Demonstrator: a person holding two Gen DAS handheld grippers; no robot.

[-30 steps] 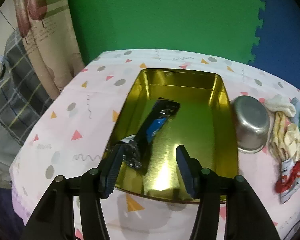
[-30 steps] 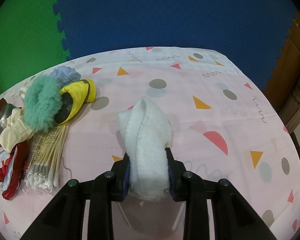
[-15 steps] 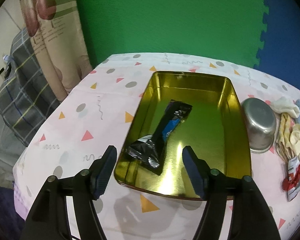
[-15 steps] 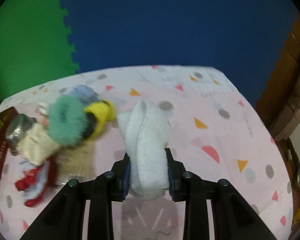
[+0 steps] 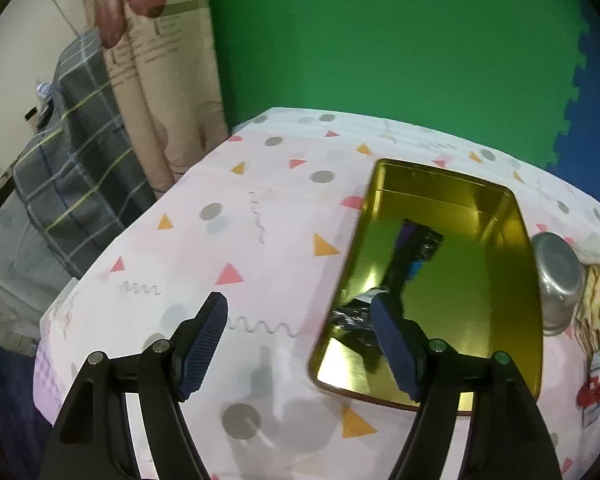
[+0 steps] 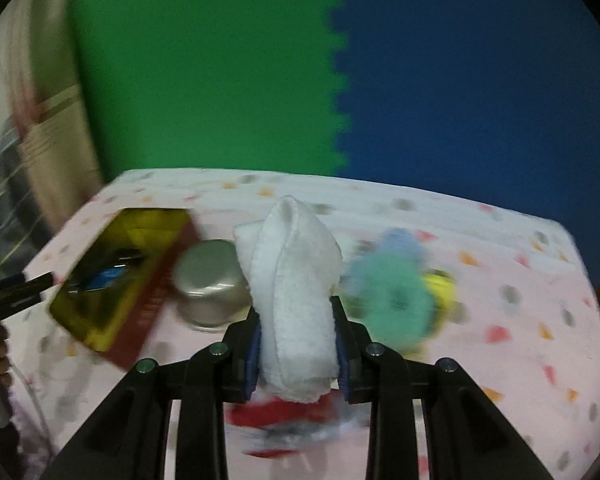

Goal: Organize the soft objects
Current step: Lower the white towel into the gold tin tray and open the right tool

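My right gripper [image 6: 296,354] has its jaws clamped on a folded white cloth [image 6: 290,276], long axis upright, above the surface [image 6: 480,256]. Beyond stand a steel bowl [image 6: 210,284], gold tray [image 6: 116,276] and green scrunchie [image 6: 392,300]. My left gripper [image 5: 300,348] is empty, jaws opening beside the tray.

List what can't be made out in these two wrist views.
- Dark wrapper in the gold tin, left wrist view: print blurred, near end hidden behind a finger.
- Pile beside the steel bowl, left wrist view: cut off by the frame edge.
- Teal fluffy item and red item, right wrist view: motion-blurred; the red one is partly behind the white towel.
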